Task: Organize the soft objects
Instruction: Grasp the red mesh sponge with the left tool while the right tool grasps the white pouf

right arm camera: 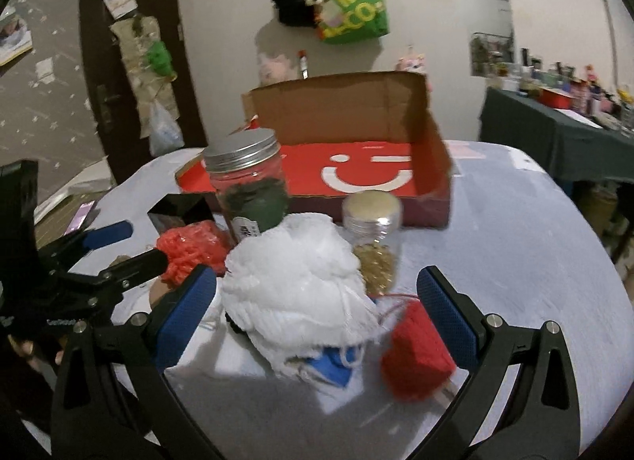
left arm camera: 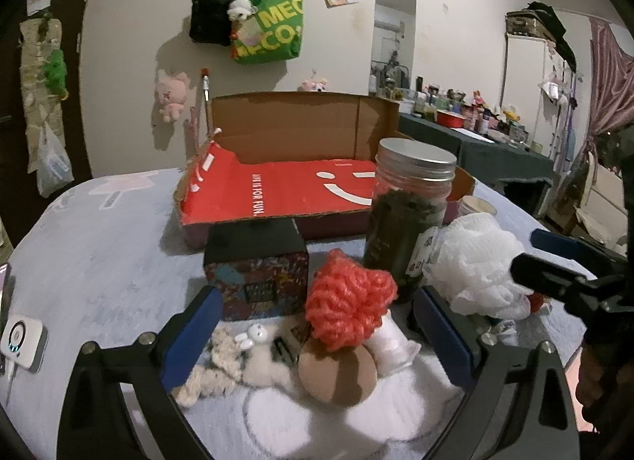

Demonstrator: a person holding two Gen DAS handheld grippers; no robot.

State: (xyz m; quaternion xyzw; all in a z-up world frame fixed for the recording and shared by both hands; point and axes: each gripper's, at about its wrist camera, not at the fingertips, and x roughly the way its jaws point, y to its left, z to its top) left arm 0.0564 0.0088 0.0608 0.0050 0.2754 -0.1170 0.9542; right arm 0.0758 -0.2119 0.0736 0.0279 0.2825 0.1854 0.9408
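Your two wrist views look slightly downward, close over the counter [left arm camera: 99, 262]; both share the red-lined box [left arm camera: 285, 186] and lidded jar [right arm camera: 249, 182].

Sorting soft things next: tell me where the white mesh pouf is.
The white mesh pouf lies on the table in front of the tall dark-filled jar, with the red yarn heart at its right.

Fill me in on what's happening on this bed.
A person holds a gripper in each hand over a pile of soft things. Both the left gripper and the right gripper are open and hold nothing. The orange yarn ball and a crocheted toy lie between the left fingers; the white mesh puff and red yarn lie between the right ones. The red-lined cardboard box behind appears empty.
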